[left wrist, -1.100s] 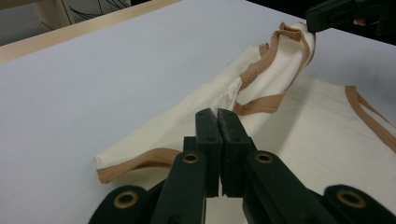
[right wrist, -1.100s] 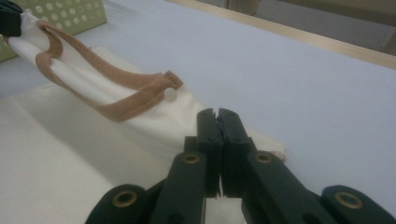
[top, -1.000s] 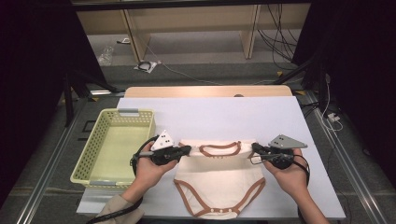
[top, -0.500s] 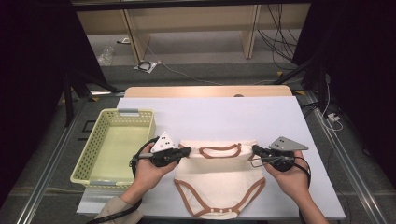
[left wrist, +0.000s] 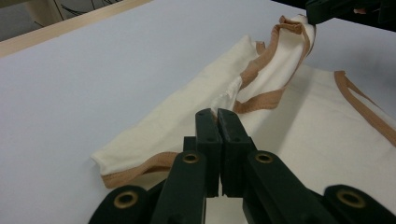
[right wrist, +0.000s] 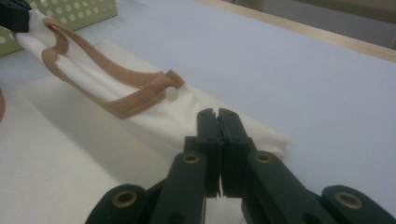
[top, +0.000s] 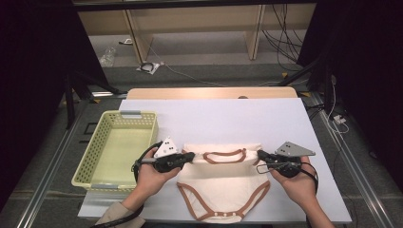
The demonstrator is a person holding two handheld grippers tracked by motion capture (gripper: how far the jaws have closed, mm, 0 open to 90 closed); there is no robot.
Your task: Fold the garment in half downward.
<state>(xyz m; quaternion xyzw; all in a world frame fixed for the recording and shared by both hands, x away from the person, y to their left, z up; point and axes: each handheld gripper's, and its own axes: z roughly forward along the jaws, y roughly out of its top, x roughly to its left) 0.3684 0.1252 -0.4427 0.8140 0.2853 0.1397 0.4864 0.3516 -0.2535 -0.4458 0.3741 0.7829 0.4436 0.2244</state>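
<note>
On the white table point(top: 214, 114), the yellow basket point(top: 116, 147) sits just left of my left gripper point(top: 191, 156), which pinches one shoulder of the cream bodysuit point(top: 221, 183), my right gripper point(top: 260, 155) pinching the other.

White table point(top: 285, 123): cream bodysuit point(top: 221, 190), brown trim, flat at near edge; left gripper point(top: 189, 157) and right gripper point(top: 260, 155) pinch its shoulders. Yellow basket point(top: 90, 164) at left.

Bodysuit point(top: 221, 183) shoulder cloth hidden inside the clamped left gripper point(top: 191, 157) and right gripper point(top: 260, 155); its folded-under top layer unseen. Forearms cut off below the bodysuit at the frame bottom.
</note>
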